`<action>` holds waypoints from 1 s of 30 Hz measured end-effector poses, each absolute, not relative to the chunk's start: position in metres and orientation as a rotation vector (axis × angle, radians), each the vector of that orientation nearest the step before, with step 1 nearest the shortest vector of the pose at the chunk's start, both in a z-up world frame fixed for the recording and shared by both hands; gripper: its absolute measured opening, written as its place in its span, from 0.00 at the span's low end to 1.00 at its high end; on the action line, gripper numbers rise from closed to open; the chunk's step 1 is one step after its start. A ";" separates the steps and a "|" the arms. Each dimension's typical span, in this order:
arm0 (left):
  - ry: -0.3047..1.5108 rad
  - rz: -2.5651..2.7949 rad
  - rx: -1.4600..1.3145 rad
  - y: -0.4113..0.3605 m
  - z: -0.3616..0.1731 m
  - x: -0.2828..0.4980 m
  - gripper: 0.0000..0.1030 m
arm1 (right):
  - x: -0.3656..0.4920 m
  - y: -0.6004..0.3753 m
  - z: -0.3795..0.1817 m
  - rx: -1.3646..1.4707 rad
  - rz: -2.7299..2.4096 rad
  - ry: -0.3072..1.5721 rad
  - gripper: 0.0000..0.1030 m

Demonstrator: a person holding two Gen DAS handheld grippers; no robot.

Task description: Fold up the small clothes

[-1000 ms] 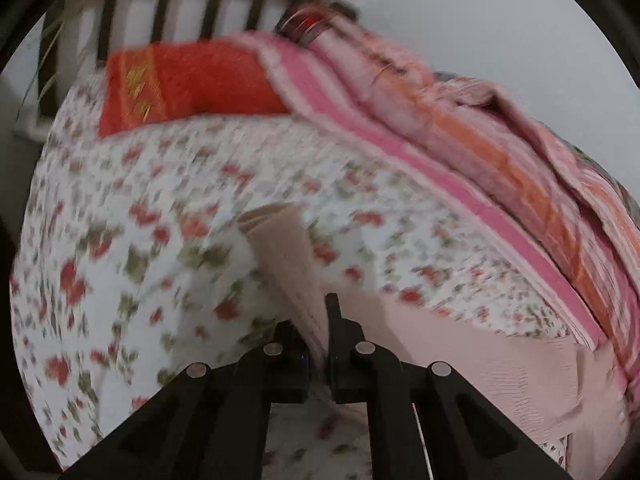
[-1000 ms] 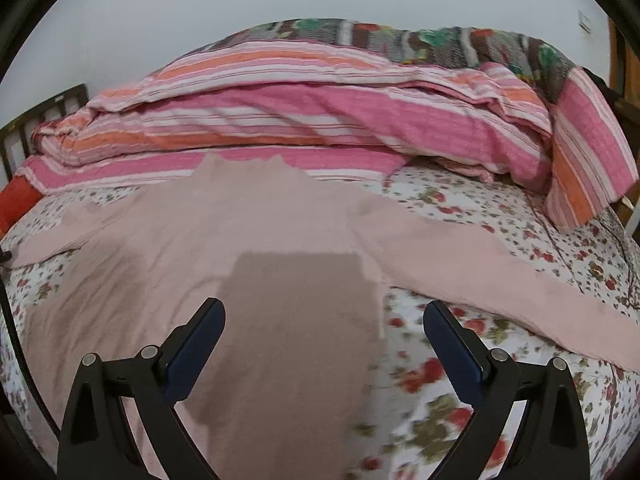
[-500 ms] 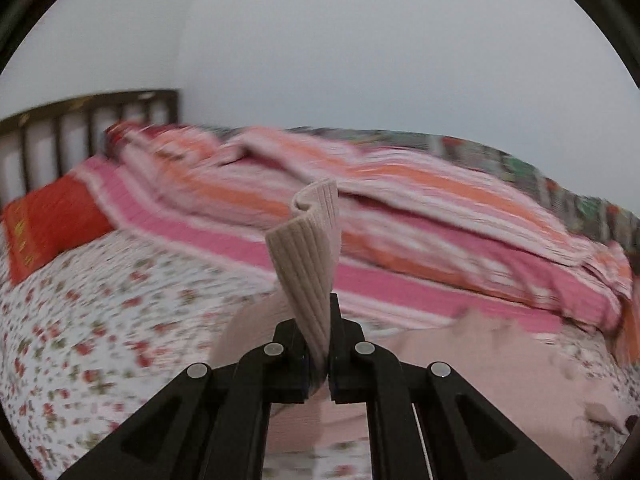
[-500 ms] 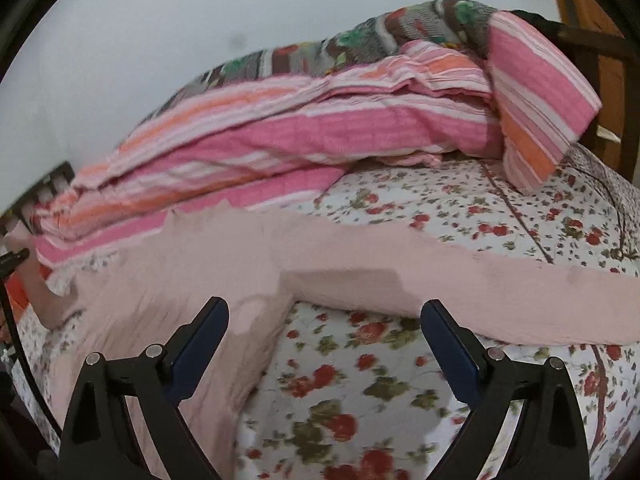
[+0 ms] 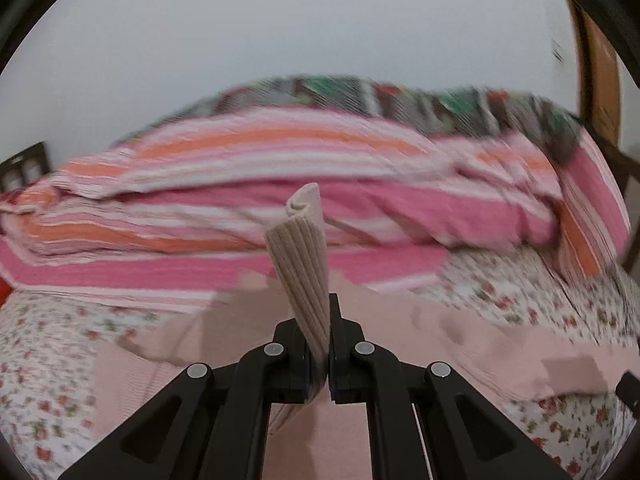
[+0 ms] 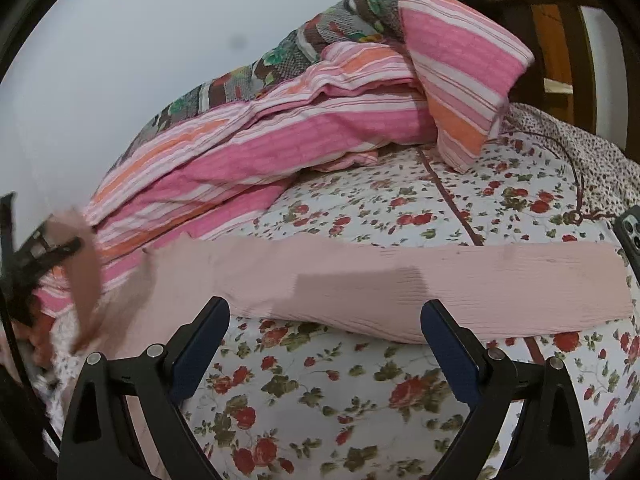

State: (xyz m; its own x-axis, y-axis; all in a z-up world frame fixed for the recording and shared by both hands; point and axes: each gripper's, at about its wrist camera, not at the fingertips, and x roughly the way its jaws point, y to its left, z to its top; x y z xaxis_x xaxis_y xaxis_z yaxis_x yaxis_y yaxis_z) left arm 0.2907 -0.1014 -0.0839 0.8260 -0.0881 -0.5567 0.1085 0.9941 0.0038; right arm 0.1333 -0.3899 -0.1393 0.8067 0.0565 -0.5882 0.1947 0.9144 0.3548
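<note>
A pale pink knit sweater (image 5: 460, 344) lies spread on the floral bed sheet (image 5: 48, 344). My left gripper (image 5: 322, 344) is shut on the ribbed cuff (image 5: 302, 248) of its left sleeve, which stands up between the jaws, lifted above the sweater's body. In the right wrist view the other sleeve (image 6: 460, 280) stretches flat across the sheet (image 6: 360, 380). My right gripper (image 6: 324, 320) is open and empty, hovering just in front of that sleeve. The left gripper with the raised sleeve (image 6: 86, 264) shows blurred at the left edge there.
A heap of pink and orange striped blankets (image 6: 304, 128) with a dark patterned quilt (image 6: 288, 52) lies along the wall behind the sweater. A phone (image 6: 630, 232) lies at the right edge of the bed. A wooden bed frame (image 6: 560, 20) rises at the far right.
My left gripper has lifted the sleeve cuff off the sheet and swung it right, over the sweater's body. My right gripper has moved right, from the sweater's body to its other sleeve, staying open.
</note>
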 end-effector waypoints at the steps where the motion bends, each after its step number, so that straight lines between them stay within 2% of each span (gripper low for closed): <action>1: 0.607 -0.122 0.047 -0.113 -0.091 0.291 0.06 | 0.132 -0.391 -0.139 0.417 -0.074 0.629 0.93; 6: 0.700 -0.197 0.103 -0.165 -0.133 0.285 0.07 | 0.131 -0.390 -0.137 0.409 -0.061 0.621 0.93; 10: 0.788 -0.259 0.055 -0.171 -0.158 0.280 0.14 | 0.136 -0.391 -0.141 0.432 -0.048 0.646 0.93; 11: 0.808 -0.273 0.053 -0.171 -0.161 0.280 0.23 | 0.137 -0.391 -0.142 0.440 -0.043 0.649 0.93; 12: 0.819 -0.277 0.054 -0.169 -0.161 0.279 0.37 | 0.137 -0.391 -0.143 0.452 -0.036 0.653 0.93; 13: 0.818 -0.277 0.058 -0.168 -0.161 0.278 0.44 | 0.138 -0.390 -0.144 0.456 -0.032 0.656 0.93; 15: 0.760 -0.289 0.061 -0.156 -0.152 0.265 0.72 | 0.140 -0.385 -0.145 0.452 -0.029 0.662 0.93; 22: 0.651 -0.231 0.079 -0.098 -0.132 0.246 0.75 | 0.156 -0.350 -0.152 0.394 -0.001 0.703 0.93; 25: 0.627 -0.118 0.095 -0.054 -0.134 0.244 0.74 | 0.167 -0.328 -0.156 0.358 0.011 0.729 0.89; 30: 0.643 0.008 0.003 0.024 -0.138 0.248 0.74 | 0.186 -0.293 -0.164 0.324 0.054 0.766 0.68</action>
